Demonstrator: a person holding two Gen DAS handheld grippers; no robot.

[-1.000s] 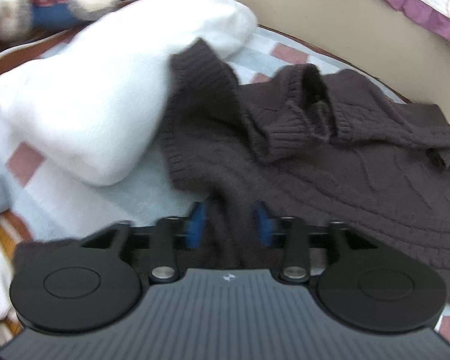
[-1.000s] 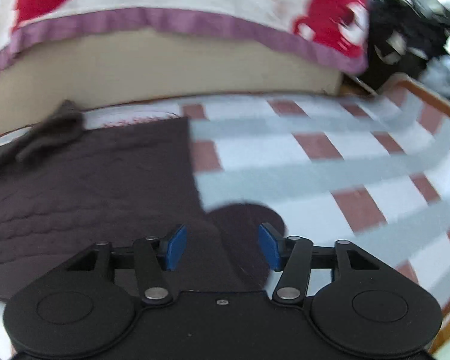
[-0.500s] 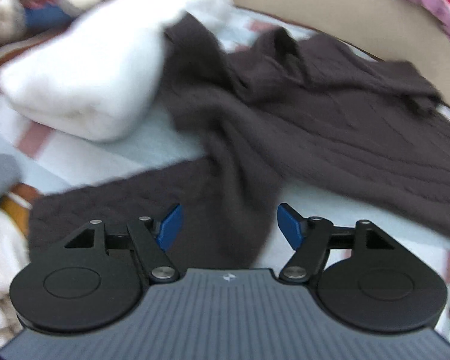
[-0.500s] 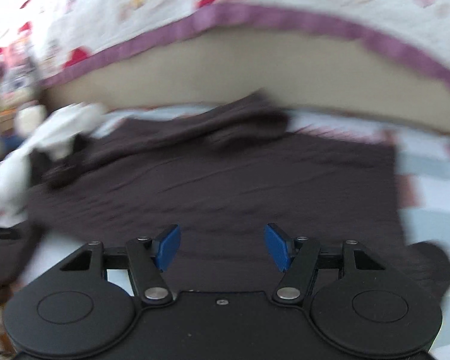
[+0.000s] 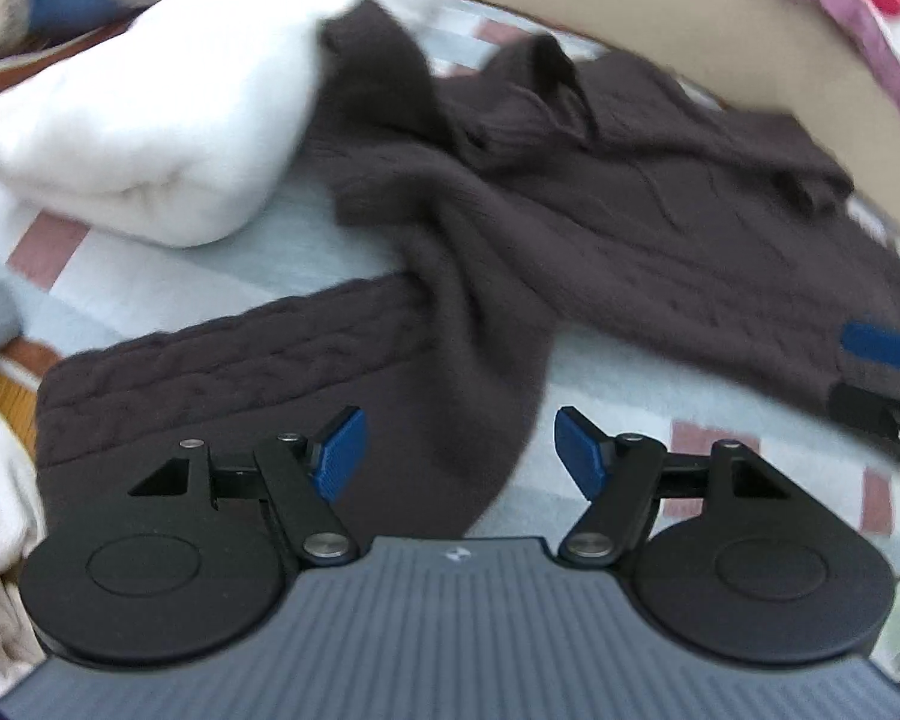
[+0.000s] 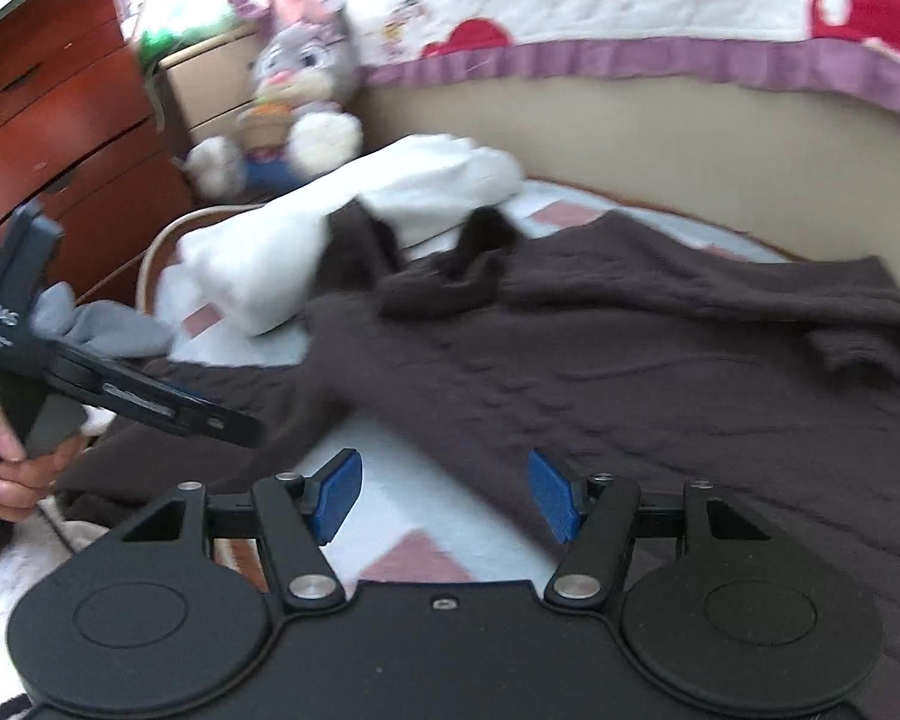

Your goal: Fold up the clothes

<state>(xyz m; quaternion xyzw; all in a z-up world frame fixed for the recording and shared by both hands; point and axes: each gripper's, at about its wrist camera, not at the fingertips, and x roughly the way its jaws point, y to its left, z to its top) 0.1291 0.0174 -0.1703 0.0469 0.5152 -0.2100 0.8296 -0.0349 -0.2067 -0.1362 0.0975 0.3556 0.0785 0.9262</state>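
two grippers are seen above a dark brown knitted sweater (image 5: 660, 222) that is spread over a checked cloth (image 5: 168, 276) of pale blue, white and dull red squares. the left gripper (image 5: 456, 456) is held with its blue-padded fingers wide apart, nothing between them, over a sleeve (image 5: 240, 378) that lies stretched out to the left of the sweater's body. the right gripper (image 6: 444, 495) is likewise held with its fingers apart and empty, above a bare patch of the cloth and the lower edge of the sweater. in the right wrist view the left gripper's tool is seen from the side, gripped by a hand (image 6: 15, 456) at the left edge of the frame. a folded white garment (image 5: 168, 120) is laid at the far left, its edge touched by the sweater's upper corner. a grey piece of clothing (image 6: 108, 330) is seen beside it. a plush rabbit (image 6: 294, 102) is propped behind the white garment, next to a red-brown chest of drawers (image 6: 60, 138). both views are somewhat blurred.
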